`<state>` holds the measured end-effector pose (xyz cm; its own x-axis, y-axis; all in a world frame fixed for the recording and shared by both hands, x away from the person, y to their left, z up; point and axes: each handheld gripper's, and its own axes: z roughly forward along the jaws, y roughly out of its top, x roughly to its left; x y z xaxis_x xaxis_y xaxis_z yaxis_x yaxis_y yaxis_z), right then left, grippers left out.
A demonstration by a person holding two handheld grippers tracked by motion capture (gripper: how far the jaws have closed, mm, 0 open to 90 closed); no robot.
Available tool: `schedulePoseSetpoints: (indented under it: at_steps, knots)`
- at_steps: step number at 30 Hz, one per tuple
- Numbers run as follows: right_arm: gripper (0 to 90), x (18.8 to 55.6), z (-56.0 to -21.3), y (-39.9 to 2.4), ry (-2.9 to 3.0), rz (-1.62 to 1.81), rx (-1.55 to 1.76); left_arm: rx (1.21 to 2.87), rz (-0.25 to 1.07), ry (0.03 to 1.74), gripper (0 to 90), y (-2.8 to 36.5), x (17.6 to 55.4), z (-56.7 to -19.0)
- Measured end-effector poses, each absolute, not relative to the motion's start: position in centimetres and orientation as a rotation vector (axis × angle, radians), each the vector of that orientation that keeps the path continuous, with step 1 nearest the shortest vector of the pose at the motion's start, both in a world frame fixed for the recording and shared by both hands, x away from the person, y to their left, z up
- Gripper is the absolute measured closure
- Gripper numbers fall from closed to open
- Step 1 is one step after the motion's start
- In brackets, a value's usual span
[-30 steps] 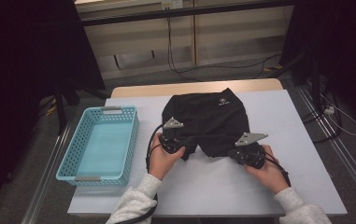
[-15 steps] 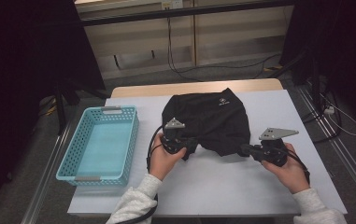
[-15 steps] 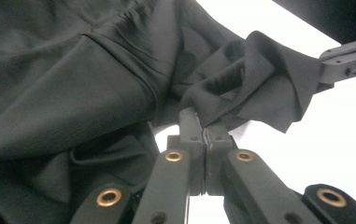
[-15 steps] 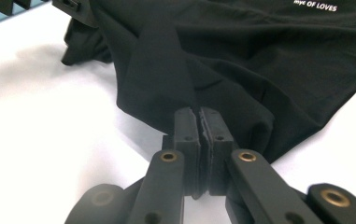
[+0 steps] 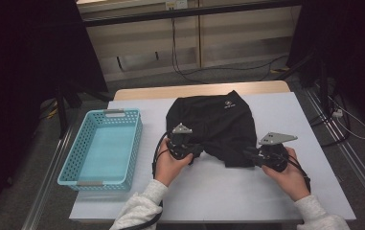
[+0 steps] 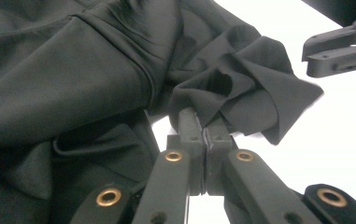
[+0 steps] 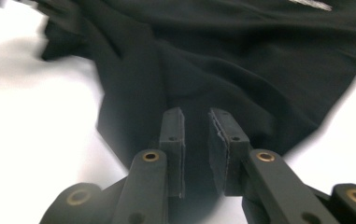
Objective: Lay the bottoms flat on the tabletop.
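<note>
Left gripper (image 6: pixel 205 122) clamped tight on a bunched fold of the black garment (image 5: pixel 213 125) lying mid-table beside the blue basket (image 5: pixel 104 146), pinning it for folding, right gripper (image 7: pixel 195 122) just opening, jaws slightly apart over the hem, gripping nothing

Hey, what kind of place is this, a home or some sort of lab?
Probably a lab or recording workspace, not a home: a plain white table holds just a black garment and a blue basket, with loose cables trailing over the carpeted floor behind.
</note>
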<state>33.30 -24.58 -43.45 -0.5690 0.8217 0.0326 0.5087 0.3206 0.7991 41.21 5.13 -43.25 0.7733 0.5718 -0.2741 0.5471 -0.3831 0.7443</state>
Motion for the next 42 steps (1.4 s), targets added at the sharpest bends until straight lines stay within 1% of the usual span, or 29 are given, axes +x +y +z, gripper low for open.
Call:
schedulePoseSetpoints:
  at_steps: [5, 8, 10, 13, 15, 17, 19, 20, 21, 22, 24, 29, 31, 34, 37, 42]
  knots:
    - [78.7, 32.6, -42.8, -22.6, 2.293, 1.181, 1.08, 2.06, 0.04, 0.835, 89.2, 5.1, 41.2, -43.2]
    - [76.7, 32.4, -43.5, -21.2, 2.369, 1.164, 1.027, 2.053, 0.042, 0.84, 89.2, 5.2, 41.2, -43.2]
    - [72.5, 32.4, -44.3, -20.4, 2.421, 1.155, 1.006, 2.047, 0.052, 0.843, 89.2, 5.3, 41.2, -43.1]
    - [62.6, 32.4, -45.1, -19.5, 2.463, 1.092, 0.975, 2.039, 0.06, 0.844, 89.2, 5.5, 41.3, -42.9]
    - [59.8, 32.5, -45.6, -19.3, 2.477, 1.059, 0.964, 2.029, 0.061, 0.855, 89.2, 5.6, 41.4, -43.0]
    - [59.3, 32.7, -45.9, -19.2, 2.457, 1.048, 0.953, 2.029, 0.065, 0.857, 89.2, 5.6, 41.5, -43.1]
    - [61.6, 32.9, -45.9, -19.3, 2.448, 1.042, 0.962, 2.032, 0.061, 0.866, 89.2, 5.6, 41.5, -43.1]
    - [66.4, 33.0, -46.0, -19.4, 2.439, 1.04, 0.971, 2.032, 0.059, 0.866, 89.2, 5.6, 41.5, -43.2]
    - [76.0, 33.0, -45.9, -19.5, 2.434, 1.029, 0.966, 2.033, 0.06, 0.868, 89.2, 5.6, 41.5, -43.2]
    - [83.1, 33.1, -45.8, -19.5, 2.431, 1.005, 0.943, 2.033, 0.058, 0.869, 89.2, 5.5, 41.5, -43.2]
    - [87.9, 33.2, -45.6, -20.0, 2.463, 1.056, 0.964, 2.033, 0.063, 0.868, 89.2, 5.6, 41.5, -43.2]
    - [88.6, 32.6, -43.7, -21.7, 2.391, 1.144, 0.99, 2.039, 0.058, 0.847, 89.2, 5.6, 41.3, -42.9]
    - [88.7, 32.4, -42.4, -23.0, 2.33, 1.205, 1.024, 2.042, 0.053, 0.833, 89.3, 5.5, 41.1, -42.8]
    - [89.0, 32.7, -41.5, -25.1, 2.225, 1.275, 1.119, 2.041, 0.04, 0.818, 89.3, 5.1, 40.9, -42.7]
    - [89.1, 33.3, -42.1, -26.5, 2.141, 1.285, 1.244, 2.081, 0.02, 0.792, 89.3, 4.3, 40.6, -43.1]
    - [87.6, 35.0, -44.5, -25.7, 2.201, 1.113, 1.313, 2.116, 0.001, 0.801, 89.3, 3.6, 40.7, -44.2]
